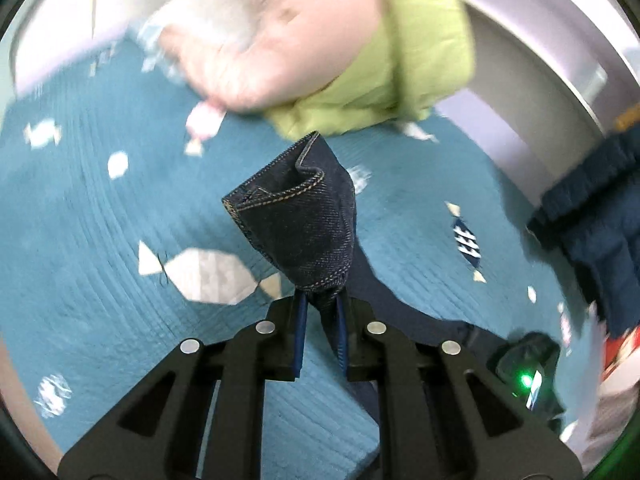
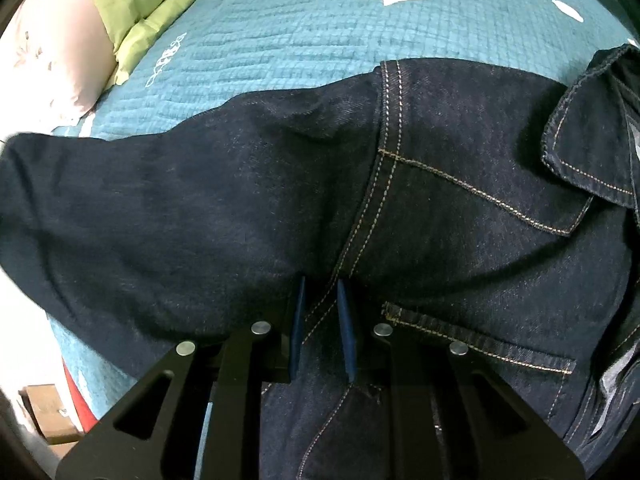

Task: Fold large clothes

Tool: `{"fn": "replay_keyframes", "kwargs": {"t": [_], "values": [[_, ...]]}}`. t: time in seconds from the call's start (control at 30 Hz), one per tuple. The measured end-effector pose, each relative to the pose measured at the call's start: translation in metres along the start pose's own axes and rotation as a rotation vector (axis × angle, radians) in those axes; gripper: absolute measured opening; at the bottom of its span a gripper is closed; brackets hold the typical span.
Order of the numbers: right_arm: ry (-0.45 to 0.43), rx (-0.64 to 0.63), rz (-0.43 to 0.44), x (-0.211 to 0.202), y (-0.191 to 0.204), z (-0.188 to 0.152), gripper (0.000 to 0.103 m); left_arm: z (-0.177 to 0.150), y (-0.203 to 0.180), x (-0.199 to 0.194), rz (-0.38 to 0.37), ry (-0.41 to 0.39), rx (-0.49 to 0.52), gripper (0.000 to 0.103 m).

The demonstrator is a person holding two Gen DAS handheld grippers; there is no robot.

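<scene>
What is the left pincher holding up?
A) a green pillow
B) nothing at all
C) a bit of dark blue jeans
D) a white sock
C: the left gripper has its blue pads pinched on a bunched piece of the dark jeans, raised above the teal bedspread.

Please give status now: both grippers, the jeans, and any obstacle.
Left gripper shut on jeans hem, lifted. Right gripper shut on seam. Pillows ahead, clear.

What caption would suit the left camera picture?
Left tongs pinch a dark denim hem, lifted above a teal quilt.
</scene>
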State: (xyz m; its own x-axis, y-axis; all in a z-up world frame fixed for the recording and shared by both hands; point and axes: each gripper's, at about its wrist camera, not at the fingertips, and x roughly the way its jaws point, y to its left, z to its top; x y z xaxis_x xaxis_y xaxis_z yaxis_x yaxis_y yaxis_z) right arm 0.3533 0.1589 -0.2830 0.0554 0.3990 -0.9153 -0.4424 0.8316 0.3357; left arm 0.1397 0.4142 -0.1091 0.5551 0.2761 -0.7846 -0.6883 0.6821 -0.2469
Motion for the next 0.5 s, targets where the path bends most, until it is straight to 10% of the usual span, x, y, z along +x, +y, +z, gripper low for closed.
{"fn": "replay_keyframes", "kwargs": {"t": [0.23, 0.5], "values": [[-0.157, 0.084, 0.137, -0.074, -0.036, -0.020, 0.017, -0.026, -0.104, -0.065, -0.032, -0.135, 0.255, 0.013], [-0.466, 0.267, 0.028, -0.216, -0.141, -0.102, 0.020, -0.098, -0.229, -0.085, -0.259, -0.064, 0.506, 0.013]]}}
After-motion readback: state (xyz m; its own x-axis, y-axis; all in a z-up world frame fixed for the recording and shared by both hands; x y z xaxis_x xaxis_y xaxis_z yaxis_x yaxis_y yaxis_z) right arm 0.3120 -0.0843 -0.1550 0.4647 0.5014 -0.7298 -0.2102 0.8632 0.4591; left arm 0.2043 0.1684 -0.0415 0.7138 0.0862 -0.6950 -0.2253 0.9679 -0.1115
